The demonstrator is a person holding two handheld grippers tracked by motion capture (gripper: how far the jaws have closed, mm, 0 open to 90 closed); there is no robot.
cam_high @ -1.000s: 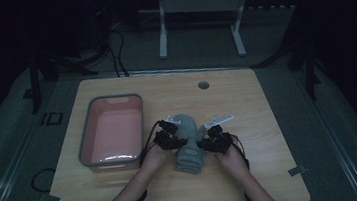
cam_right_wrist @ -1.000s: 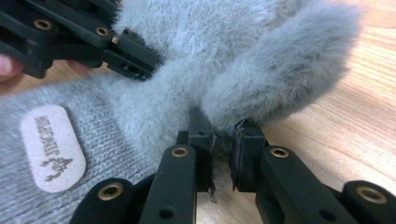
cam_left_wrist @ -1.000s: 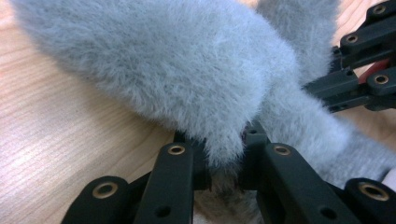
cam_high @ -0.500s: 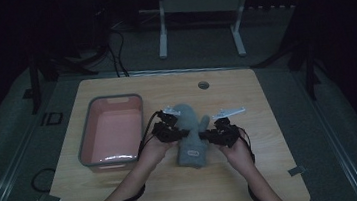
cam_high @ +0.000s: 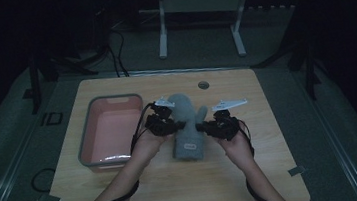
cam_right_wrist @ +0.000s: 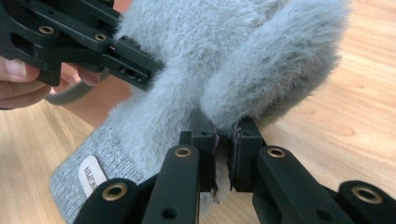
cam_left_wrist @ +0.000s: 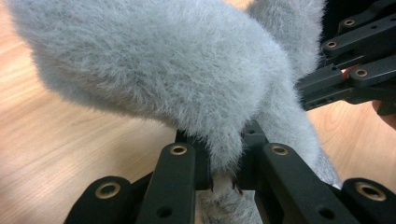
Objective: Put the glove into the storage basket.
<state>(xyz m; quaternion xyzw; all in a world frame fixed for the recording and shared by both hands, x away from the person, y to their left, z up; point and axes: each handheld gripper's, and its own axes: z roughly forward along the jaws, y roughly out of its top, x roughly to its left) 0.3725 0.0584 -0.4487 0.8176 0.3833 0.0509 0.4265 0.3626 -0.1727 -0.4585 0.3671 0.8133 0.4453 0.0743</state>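
High view: the left hand-held gripper point(cam_high: 178, 126) and right hand-held gripper point(cam_high: 202, 126) are each clamped on a grey mitten point(cam_high: 187, 124), held over the surface point(cam_high: 269, 121) beside a pink bin point(cam_high: 89, 140). Level, matched hands should prevent sagging or slipping.

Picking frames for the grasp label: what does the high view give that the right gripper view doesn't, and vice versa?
High view alone: the pink tray left of the hands, the whole wooden table, both forearms, and the left tongs and right tongs on opposite edges of the grey mitten.

Right gripper view alone: the right tongs pinched on fuzzy fabric at the thumb crotch, and the ribbed cuff with its label legible as a patch.

Both: mitten, table, left tongs.
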